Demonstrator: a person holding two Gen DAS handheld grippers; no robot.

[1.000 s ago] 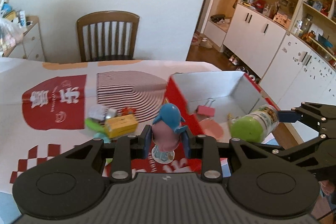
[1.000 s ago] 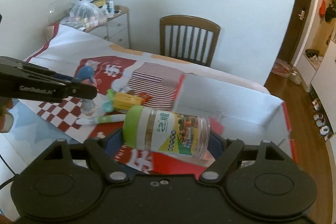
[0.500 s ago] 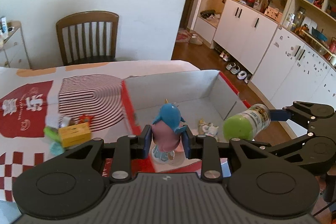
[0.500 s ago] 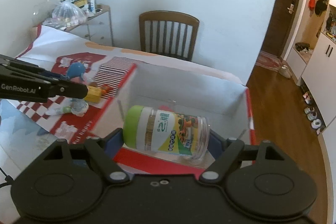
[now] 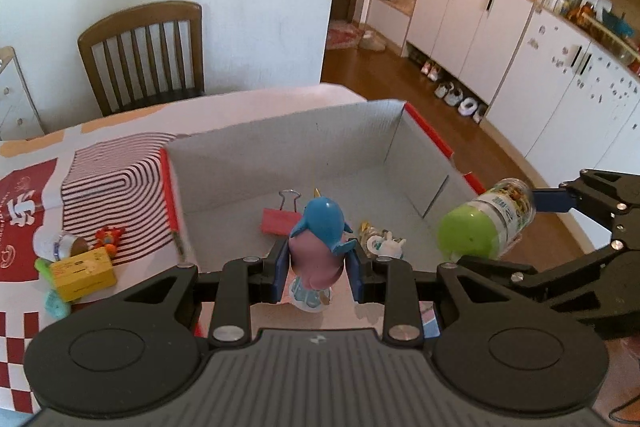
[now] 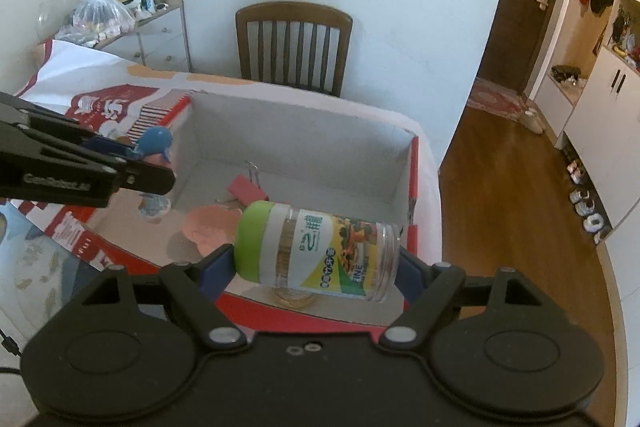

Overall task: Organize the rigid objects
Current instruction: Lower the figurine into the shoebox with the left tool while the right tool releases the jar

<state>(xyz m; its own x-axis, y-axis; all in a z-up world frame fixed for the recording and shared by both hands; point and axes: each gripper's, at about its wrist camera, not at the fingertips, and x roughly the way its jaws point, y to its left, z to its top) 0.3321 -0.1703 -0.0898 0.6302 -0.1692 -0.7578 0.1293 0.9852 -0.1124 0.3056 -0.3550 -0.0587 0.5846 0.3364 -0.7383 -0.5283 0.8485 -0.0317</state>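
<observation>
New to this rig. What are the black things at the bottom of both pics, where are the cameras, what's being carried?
Each picture comes from a camera on a hand-held two-finger gripper, looking along its fingers; the black shape is the gripper's body. The left gripper clamps a blue-and-pink toy figure. The right gripper clamps a green-lidded jar lying sideways. Both are at an open cardboard box holding a red binder clip. A yellow box and small toys lie on the tablecloth beside it.

Ahead of the left gripper's fingers (image 5: 280,269) the open box (image 5: 280,143) sits on the tabletop (image 5: 24,267) with a binder clip (image 5: 280,221) inside, small items (image 5: 82,267) to its left, a chair (image 5: 148,55) behind.
</observation>
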